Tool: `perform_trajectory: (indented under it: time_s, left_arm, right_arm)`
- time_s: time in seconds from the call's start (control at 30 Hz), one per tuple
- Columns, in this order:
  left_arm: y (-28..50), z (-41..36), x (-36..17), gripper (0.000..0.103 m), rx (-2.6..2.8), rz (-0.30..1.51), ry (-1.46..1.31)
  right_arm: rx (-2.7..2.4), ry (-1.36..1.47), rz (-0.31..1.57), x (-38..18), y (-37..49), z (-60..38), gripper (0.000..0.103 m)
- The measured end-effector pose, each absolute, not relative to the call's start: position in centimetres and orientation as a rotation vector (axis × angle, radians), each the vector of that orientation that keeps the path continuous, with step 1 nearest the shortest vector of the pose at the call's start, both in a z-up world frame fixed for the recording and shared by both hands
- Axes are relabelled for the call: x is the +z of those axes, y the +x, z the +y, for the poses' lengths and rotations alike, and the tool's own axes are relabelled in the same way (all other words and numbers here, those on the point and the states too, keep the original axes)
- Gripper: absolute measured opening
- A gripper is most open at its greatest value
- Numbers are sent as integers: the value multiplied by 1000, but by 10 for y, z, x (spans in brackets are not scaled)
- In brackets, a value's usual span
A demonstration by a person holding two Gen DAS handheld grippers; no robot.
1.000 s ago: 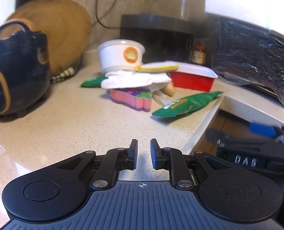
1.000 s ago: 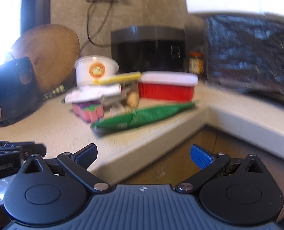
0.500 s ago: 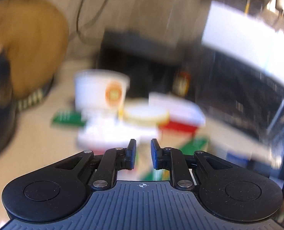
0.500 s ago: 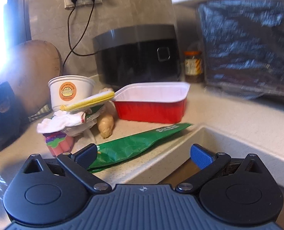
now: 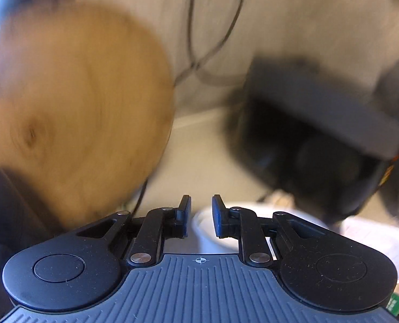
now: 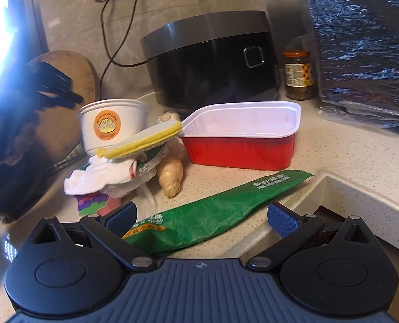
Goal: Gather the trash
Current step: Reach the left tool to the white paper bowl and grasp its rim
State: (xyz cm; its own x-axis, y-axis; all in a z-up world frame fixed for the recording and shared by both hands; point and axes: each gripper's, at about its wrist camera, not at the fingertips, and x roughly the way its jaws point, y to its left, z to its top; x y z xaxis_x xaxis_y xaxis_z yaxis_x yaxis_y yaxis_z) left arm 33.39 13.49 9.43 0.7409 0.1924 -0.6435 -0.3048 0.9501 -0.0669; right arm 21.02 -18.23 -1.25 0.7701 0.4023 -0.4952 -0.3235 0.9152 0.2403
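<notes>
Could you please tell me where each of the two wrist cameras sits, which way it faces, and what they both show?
Left wrist: sits behind the left gripper, above the white paper bowl, facing the blurred wooden board and wall; narrowly parted fingers show.
Right wrist: sits behind the right gripper, at the counter edge, over the green wrapper, facing the red tray; open blue-padded fingers show.
Shared: bowl, board, black rice cooker.
</notes>
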Motion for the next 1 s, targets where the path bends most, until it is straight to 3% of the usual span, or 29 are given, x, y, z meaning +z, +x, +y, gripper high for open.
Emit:
perform_trajectory:
  time_s: [0.33, 0.43, 0.7, 1.0]
  left_arm:
    - [341, 159, 51, 28, 209, 854, -354]
    - [327, 158, 46, 24, 152, 836, -355]
    - [231, 158, 71, 11, 103, 662, -342]
    - [116, 154, 73, 12, 72, 674, -251]
  right_arm:
    - [505, 210, 611, -29, 214, -180, 103]
    - [529, 196, 613, -31, 213, -173, 103]
    - [499, 69, 645, -28, 215, -154, 103]
    - [461, 9, 684, -26, 218, -143, 103]
